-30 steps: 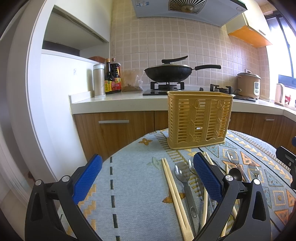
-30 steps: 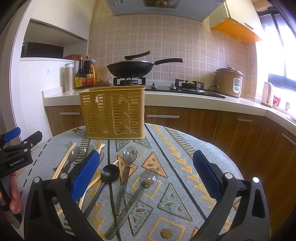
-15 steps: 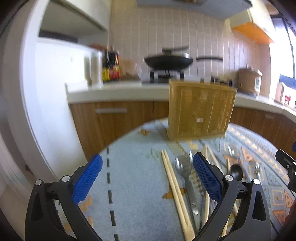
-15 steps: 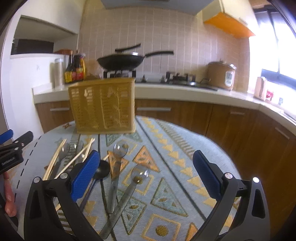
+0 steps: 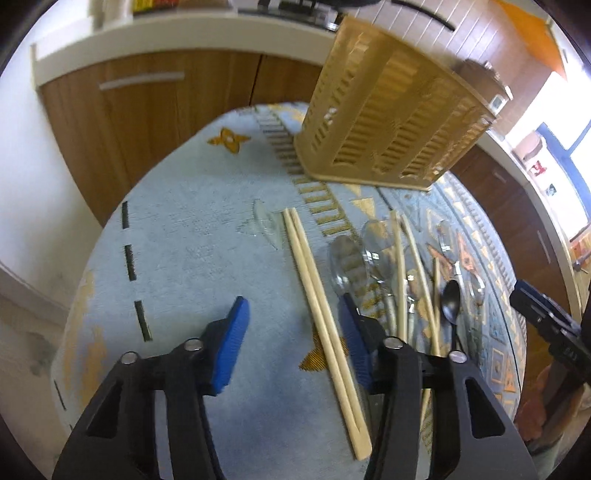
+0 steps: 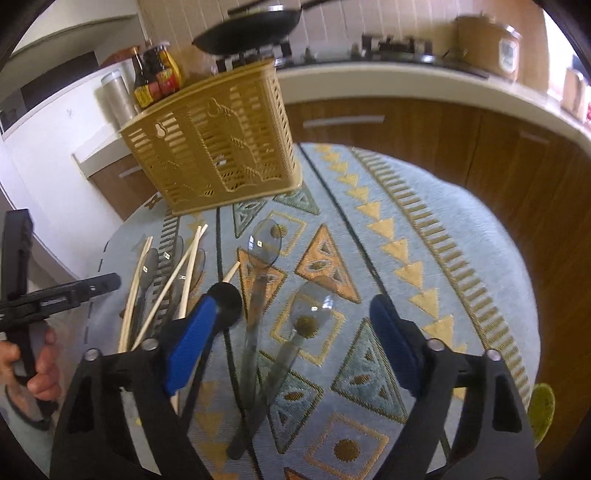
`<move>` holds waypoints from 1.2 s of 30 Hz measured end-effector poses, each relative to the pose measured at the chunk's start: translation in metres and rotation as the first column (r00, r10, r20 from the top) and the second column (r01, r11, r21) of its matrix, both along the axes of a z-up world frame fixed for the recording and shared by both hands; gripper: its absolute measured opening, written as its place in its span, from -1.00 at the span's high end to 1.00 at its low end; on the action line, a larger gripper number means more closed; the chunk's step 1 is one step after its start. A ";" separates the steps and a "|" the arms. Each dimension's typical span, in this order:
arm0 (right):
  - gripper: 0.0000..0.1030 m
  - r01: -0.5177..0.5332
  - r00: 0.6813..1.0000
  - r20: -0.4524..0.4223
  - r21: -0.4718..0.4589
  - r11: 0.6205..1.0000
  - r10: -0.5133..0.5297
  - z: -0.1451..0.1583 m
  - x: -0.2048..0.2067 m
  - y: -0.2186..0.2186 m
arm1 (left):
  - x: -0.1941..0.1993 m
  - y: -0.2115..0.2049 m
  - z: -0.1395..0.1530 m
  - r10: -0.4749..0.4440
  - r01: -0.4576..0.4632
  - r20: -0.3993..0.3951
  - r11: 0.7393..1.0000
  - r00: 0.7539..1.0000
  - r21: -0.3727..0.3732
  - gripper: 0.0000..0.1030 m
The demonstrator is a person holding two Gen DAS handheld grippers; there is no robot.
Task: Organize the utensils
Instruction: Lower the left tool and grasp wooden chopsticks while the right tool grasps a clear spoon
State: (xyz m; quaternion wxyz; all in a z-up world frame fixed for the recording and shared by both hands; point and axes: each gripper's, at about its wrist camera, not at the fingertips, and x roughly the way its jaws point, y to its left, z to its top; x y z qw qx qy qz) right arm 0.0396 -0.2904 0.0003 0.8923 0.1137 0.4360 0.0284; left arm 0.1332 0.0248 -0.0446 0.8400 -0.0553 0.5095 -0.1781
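Observation:
A yellow slotted basket (image 5: 391,122) (image 6: 214,140) stands at the far side of the patterned tablecloth. In front of it lie a pair of wooden chopsticks (image 5: 314,288), a metal spoon (image 5: 345,258), more chopsticks (image 6: 184,262), a black spoon (image 6: 225,299) and two clear spoons (image 6: 264,243) (image 6: 314,310). My left gripper (image 5: 293,332) points down at the cloth, its jaws closing. The chopstick pair lies between them near the right pad, untouched. My right gripper (image 6: 293,325) hangs over the clear spoons' handles, jaws closing, pads not on anything.
The round table's edge (image 5: 110,236) drops off to the left, with wooden cabinets (image 6: 424,129) and a counter behind. On the counter stand a wok (image 6: 251,26), bottles (image 6: 157,74) and a rice cooker (image 6: 487,40). A hand (image 6: 37,362) holds the left gripper's handle.
Both grippers have tipped down toward the table and come closer to the utensils. Their jaws have narrowed, the left more than the right. The left one now straddles the chopstick pair.

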 end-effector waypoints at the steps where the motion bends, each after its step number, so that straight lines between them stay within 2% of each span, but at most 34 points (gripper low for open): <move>1: -0.32 -0.007 0.999 -0.035 0.019 1.000 0.007 0.000 0.009 -0.002 | 0.004 -0.001 -0.003 -0.002 0.002 -0.021 1.000 1.000 0.001 0.18; 5: -0.10 -0.024 0.991 -0.127 0.084 0.996 0.034 -0.003 0.039 -0.007 | 0.016 -0.010 -0.006 -0.012 0.014 -0.066 0.999 0.998 0.031 0.28; 12: -0.06 -0.045 0.966 -0.246 0.132 0.990 0.077 -0.014 0.081 0.002 | 0.032 -0.018 -0.005 -0.020 0.028 -0.123 0.998 0.992 0.063 0.32; 17: -0.05 -0.050 0.952 -0.299 0.066 0.997 0.068 -0.021 0.106 0.018 | 0.046 -0.015 -0.005 -0.009 0.017 -0.177 0.999 0.984 0.040 0.39; 24: -0.05 -0.060 0.948 -0.314 -0.010 0.998 0.054 -0.027 0.124 0.038 | 0.054 -0.027 -0.003 0.005 0.011 -0.172 0.996 0.985 0.088 0.39; 29: -0.06 -0.083 0.948 -0.315 -0.085 0.993 0.052 -0.031 0.126 0.063 | 0.047 -0.044 -0.003 0.011 0.014 -0.126 0.981 0.992 0.195 0.39; 30: -0.05 -0.089 0.947 -0.317 -0.104 0.991 0.051 -0.033 0.126 0.071 | 0.045 -0.049 -0.003 0.008 0.018 -0.110 0.972 0.994 0.234 0.43; 32: -0.05 -0.106 0.944 -0.326 -0.149 0.983 0.052 -0.031 0.128 0.080 | 0.041 -0.057 -0.004 -0.001 0.027 -0.083 0.951 0.997 0.309 0.64; 33: -0.03 -0.108 0.944 -0.327 -0.162 0.981 0.050 -0.033 0.128 0.084 | 0.040 -0.059 -0.003 -0.007 0.033 -0.079 0.944 0.997 0.329 0.71; 35: 0.31 -0.123 0.943 -0.329 -0.185 0.975 0.056 -0.033 0.128 0.093 | 0.042 -0.057 -0.002 -0.009 0.037 -0.085 0.944 0.996 0.329 0.74; 36: 0.36 -0.129 0.942 -0.331 -0.187 0.974 0.061 -0.032 0.129 0.096 | 0.042 -0.056 -0.001 -0.007 0.035 -0.086 0.946 0.996 0.324 0.75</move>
